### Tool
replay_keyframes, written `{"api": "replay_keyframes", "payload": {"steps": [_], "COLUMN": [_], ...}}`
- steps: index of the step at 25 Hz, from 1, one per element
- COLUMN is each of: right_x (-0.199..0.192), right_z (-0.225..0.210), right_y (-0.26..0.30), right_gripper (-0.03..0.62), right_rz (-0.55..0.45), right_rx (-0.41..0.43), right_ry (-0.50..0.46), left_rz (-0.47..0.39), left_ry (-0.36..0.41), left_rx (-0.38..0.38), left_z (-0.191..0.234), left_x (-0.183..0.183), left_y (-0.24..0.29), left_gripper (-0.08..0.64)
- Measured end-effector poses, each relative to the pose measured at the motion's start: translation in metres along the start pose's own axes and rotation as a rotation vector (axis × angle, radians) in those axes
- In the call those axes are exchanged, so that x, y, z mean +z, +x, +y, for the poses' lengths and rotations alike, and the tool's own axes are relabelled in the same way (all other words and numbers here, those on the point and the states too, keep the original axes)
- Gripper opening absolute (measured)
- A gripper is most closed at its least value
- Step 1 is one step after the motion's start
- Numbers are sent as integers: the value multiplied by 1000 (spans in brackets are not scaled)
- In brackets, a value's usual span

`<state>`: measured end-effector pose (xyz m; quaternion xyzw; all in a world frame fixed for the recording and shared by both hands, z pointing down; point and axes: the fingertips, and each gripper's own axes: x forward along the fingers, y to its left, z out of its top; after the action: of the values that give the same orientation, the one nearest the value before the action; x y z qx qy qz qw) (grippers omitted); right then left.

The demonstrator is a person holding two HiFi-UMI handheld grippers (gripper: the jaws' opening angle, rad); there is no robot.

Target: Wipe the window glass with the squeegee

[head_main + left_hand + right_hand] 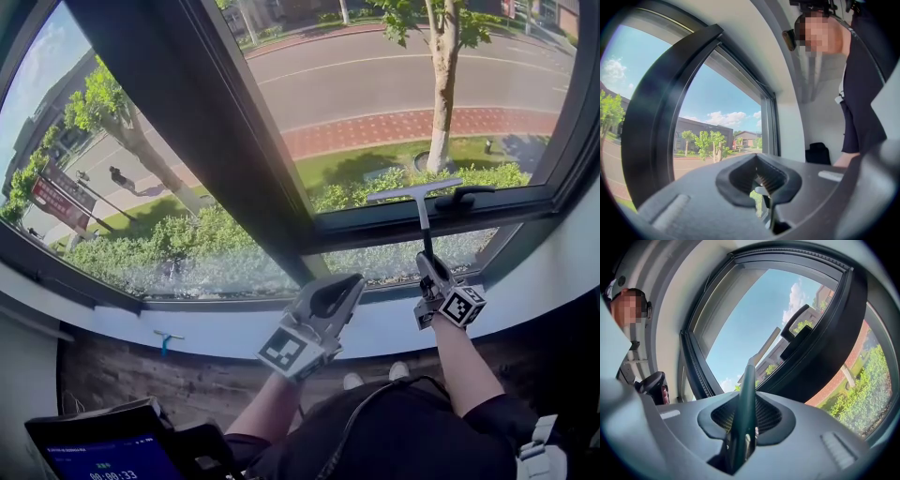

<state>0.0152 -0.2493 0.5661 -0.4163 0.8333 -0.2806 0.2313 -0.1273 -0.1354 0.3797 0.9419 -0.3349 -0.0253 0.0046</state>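
the right gripper [429,269] is clenched on the dark, slim handle of a t-shaped squeegee [421,217] with a pale straight blade. the right gripper view shows the handle pinched upright between the ribbed pads. the blade sits crosswise at the foot of the clear upper right pane of window glass [394,94], just above the dark window frame [234,159] and just beside the black lever-shaped window handle [466,195]. whether the rubber edge touches the glass cannot be told.

the left gripper [339,286] hangs lower, near the white sill, with its jaws drawn together on nothing. a small blue-handled tool [167,339] lies on the wooden ledge [112,375] below, well apart from both grippers.

the wiping step looks to be in hand, with the blade low on the pane. the next move probably calls for raising the blade to the top of an unwiped strip, pressing it flat on the glass and drawing it down evenly, clear of the window handle.
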Motion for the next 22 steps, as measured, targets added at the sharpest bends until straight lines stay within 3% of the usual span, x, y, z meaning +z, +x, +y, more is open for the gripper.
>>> {"api": "replay_keyframes", "payload": {"steps": [13,22], "right_x": [-7,-6], "right_z": [-5,-10], "right_y": [-5,-7], "right_gripper": [95,95], "right_rz": [26,58], "right_rx": [-11,-38], "right_ry": [9,-68], "left_rz": [-1,-7], "left_ry": [-7,-8], "left_rx": [1,11], "left_z": [-2,0], "left_x": [0,0], "left_y": [1,-1], "left_gripper": [4,4]}}
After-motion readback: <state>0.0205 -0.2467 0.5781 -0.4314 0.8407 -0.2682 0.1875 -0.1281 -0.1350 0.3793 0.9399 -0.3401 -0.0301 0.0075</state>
